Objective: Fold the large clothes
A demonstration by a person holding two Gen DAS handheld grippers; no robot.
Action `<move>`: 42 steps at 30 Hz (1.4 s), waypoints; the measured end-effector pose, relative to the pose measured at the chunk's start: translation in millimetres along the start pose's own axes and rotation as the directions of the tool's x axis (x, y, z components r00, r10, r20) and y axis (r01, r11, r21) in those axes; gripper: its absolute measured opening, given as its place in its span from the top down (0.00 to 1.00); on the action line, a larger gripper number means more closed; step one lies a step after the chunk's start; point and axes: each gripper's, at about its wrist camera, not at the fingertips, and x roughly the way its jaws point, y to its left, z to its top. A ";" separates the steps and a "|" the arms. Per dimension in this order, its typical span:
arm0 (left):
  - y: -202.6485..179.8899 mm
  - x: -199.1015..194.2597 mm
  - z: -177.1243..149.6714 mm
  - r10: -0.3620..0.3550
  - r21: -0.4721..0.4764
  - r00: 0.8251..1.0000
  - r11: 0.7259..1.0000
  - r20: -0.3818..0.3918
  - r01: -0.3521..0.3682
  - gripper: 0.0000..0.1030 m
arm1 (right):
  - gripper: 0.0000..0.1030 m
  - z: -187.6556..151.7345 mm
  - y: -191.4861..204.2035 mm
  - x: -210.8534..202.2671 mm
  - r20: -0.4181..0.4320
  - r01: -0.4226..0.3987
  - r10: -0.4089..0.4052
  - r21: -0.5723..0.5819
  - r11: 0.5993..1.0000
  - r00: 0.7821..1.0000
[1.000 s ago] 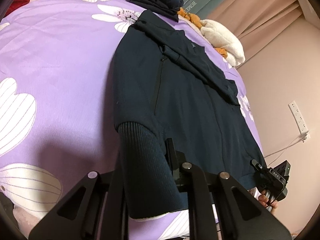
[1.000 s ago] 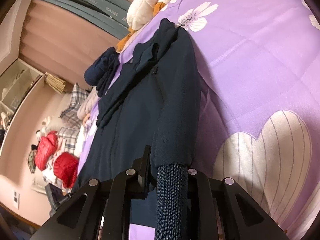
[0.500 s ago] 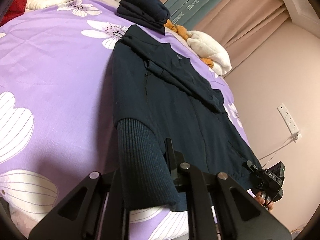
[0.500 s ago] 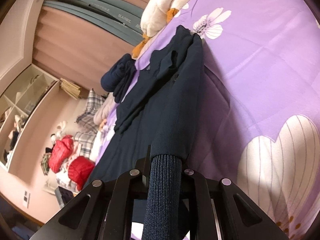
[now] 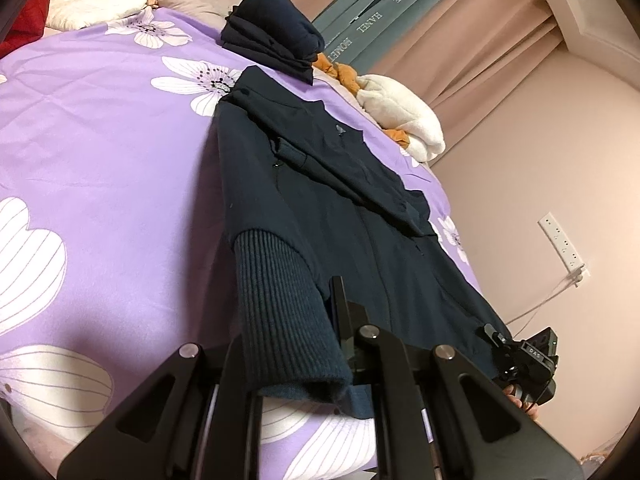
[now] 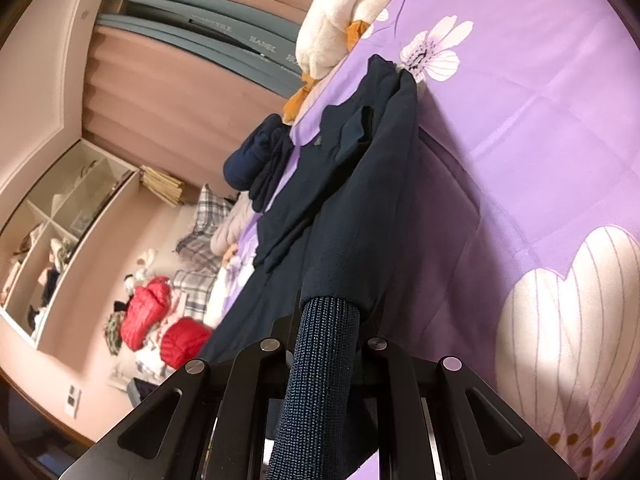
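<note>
Item: navy jacket [image 5: 360, 216], spread lengthwise on the purple floral bedspread [image 5: 100, 152]. My left claw [image 5: 304, 344] clenches one ribbed hem corner; my right claw [image 6: 324, 356] clenches the other, keeping the hem taut for folding.

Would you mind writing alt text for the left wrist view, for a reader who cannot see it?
The left gripper is shut on the ribbed hem of a navy jacket spread over a purple floral bedspread. The right gripper grips the hem's far corner; beyond lie folded dark clothes and a white plush toy.
</note>
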 end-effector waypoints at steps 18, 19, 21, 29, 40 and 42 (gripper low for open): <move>-6.7 -3.0 10.8 -0.057 -0.002 0.998 0.998 0.008 0.057 0.90 | 0.86 1.3 1.3 -2.0 -0.002 -0.037 0.037 0.009 0.999 0.999; -8.2 -3.1 11.5 -0.053 0.002 0.999 0.999 0.009 0.053 0.90 | 0.86 1.5 1.7 -1.9 -0.002 -0.038 0.038 0.008 0.999 0.999; -10.2 -2.2 11.4 -0.045 0.012 0.999 0.999 0.010 0.045 0.90 | 0.86 1.5 2.0 -1.5 -0.004 -0.035 0.035 0.006 0.999 0.999; -13.0 -1.0 9.6 -0.025 0.027 1.000 0.999 0.002 0.025 0.90 | 0.86 1.0 -1.6 -0.6 -0.008 -0.034 0.034 0.025 0.999 0.999; -13.4 -0.6 9.1 -0.010 0.020 1.000 1.000 -0.006 0.010 0.90 | 0.86 0.6 -2.1 -1.9 -0.011 -0.031 0.031 0.029 0.999 0.999; -13.7 -0.7 9.0 -0.009 0.020 1.000 1.000 -0.006 0.009 0.90 | 0.86 0.9 -2.2 -1.8 -0.011 -0.031 0.032 0.028 0.999 0.999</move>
